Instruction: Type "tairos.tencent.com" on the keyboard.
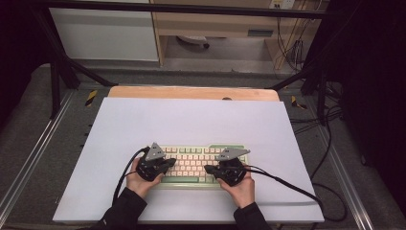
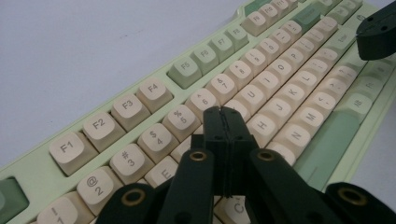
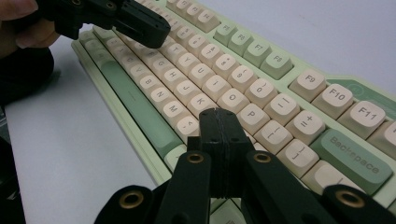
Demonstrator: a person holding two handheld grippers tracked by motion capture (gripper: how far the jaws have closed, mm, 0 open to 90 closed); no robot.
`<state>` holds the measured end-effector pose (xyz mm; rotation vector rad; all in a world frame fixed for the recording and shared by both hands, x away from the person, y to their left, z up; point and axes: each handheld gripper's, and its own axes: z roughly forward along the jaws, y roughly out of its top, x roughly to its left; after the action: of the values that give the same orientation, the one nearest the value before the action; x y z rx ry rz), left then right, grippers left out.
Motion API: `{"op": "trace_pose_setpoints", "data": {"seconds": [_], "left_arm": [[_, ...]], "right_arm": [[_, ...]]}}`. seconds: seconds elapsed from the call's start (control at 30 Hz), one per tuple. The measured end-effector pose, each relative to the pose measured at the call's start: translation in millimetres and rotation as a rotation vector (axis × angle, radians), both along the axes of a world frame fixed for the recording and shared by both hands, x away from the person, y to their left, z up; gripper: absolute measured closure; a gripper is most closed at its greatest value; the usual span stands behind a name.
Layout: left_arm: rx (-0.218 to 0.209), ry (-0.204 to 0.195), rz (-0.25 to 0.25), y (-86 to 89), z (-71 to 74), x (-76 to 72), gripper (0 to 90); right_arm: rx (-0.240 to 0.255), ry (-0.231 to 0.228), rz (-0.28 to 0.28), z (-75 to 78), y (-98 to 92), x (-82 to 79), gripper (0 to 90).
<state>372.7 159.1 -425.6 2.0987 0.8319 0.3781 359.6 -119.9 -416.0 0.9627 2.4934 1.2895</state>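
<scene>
Table mat: a wide white sheet [image 1: 191,120] covers the table; my keyboard lies on its near part, close to my edge.
Keyboard: the pale green mechanical keyboard [image 1: 203,165] with cream keycaps is my landmark; its long axis runs left to right across me, function row on the far side, spacebar row on the near side.
Left claw: my left gripper [image 2: 223,122] sits over the keyboard's left half, jaws pressed together with nothing between them, the closed tip low above the letter rows just on the near side of the 6 key [image 2: 204,99]; I cannot tell whether it touches a cap.
Right claw: my right gripper [image 3: 219,122] sits over the keyboard's right half, jaws likewise pressed together and empty, tip just nearside of the P key [image 3: 251,117], with Backspace [image 3: 353,155] off towards the keyboard's right end.
Relation that matters: the keys lie directly under and ahead of both tips, so I judge any press is a short push down; left-half keys fall to my left claw, right-half keys to my right.
Spacebar: the long green bar [image 3: 135,107] runs along the near edge, between my two hands.
</scene>
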Motion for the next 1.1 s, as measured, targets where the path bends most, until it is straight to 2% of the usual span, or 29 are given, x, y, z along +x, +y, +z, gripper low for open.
{"op": "trace_pose_setpoints", "data": {"seconds": [0.2, 0.5, 0.9, 1.1], "left_arm": [[0.000, 0.006, -0.001, 6.2, 1.2, -4.2, 89.8], [-0.003, 0.006, 0.037, 18.3, 2.1, -1.7, 89.9], [0.008, 0.008, 0.075, 23.3, -2.5, 4.1, 89.9], [0.009, 0.010, 0.078, 24.0, -4.2, 5.2, 89.9]], "right_arm": [[0.006, 0.003, -0.005, 0.2, -2.2, 0.1, 90.0], [0.005, 0.004, 0.001, -0.9, -1.9, 0.3, 90.0], [0.004, 0.010, 0.000, -1.2, -1.7, 0.1, 90.0], [0.001, 0.013, 0.001, -1.6, -1.4, 0.1, 90.0]]}}
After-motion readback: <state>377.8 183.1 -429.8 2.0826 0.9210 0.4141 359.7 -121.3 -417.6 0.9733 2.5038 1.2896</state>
